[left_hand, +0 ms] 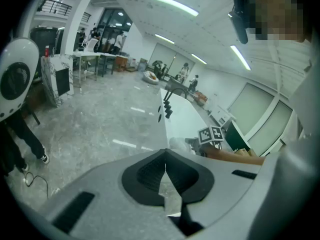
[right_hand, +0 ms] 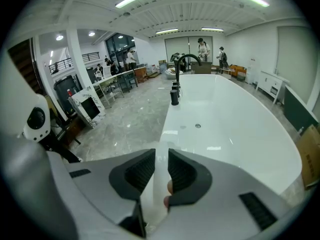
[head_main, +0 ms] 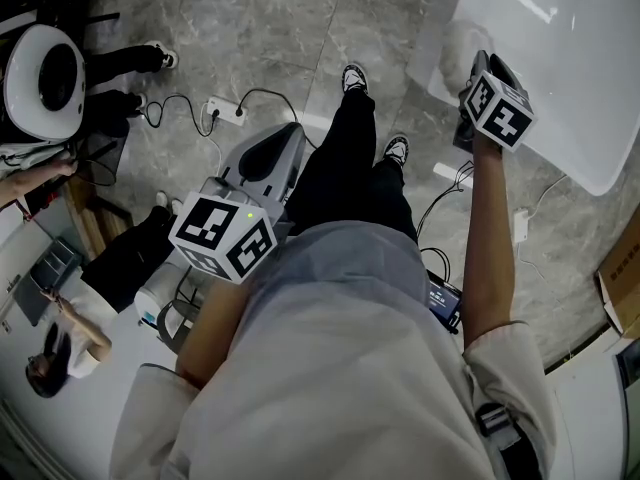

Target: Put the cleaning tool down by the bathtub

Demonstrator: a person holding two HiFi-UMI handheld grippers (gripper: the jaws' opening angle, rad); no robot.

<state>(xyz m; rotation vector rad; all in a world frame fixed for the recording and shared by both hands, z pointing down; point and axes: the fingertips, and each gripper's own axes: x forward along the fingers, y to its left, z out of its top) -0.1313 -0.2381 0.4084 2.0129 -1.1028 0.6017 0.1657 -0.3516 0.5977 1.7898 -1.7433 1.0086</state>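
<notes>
A person stands at the corner of a white tub (head_main: 575, 88), the right gripper (head_main: 472, 72) clenched on a pale cleaning tool (head_main: 452, 54) whose fuzzy head hangs at the tub's near rim, above the seam between rim and grey marble floor (head_main: 250, 28). In the right gripper view the jaws clamp the tool's whitish shaft (right_hand: 155, 184), which runs up between the pads, with the basin and a black tap (right_hand: 184, 63) beyond. The left gripper (head_main: 282, 138) hangs low by the person's leg, its jaws closed tip to tip on nothing. The tool looks light, with a soft head that should give on contact and a smooth shaft that could slide in the pads. The present hold on the shaft, behind the head, looks the sensible place to keep it. Nothing about it appears fragile, so a gentle set-down should do. The tub's rounded rim is glossy and likely slick, and a tool left on it may slip into the basin. The bare floor just beside the tub's outer wall offers a flatter resting place. Open room lies to the left of the corner, though the person's shoes (head_main: 353, 76) stand near and cables (head_main: 190, 103) trail across the floor farther left, well apart from the tub.
</notes>
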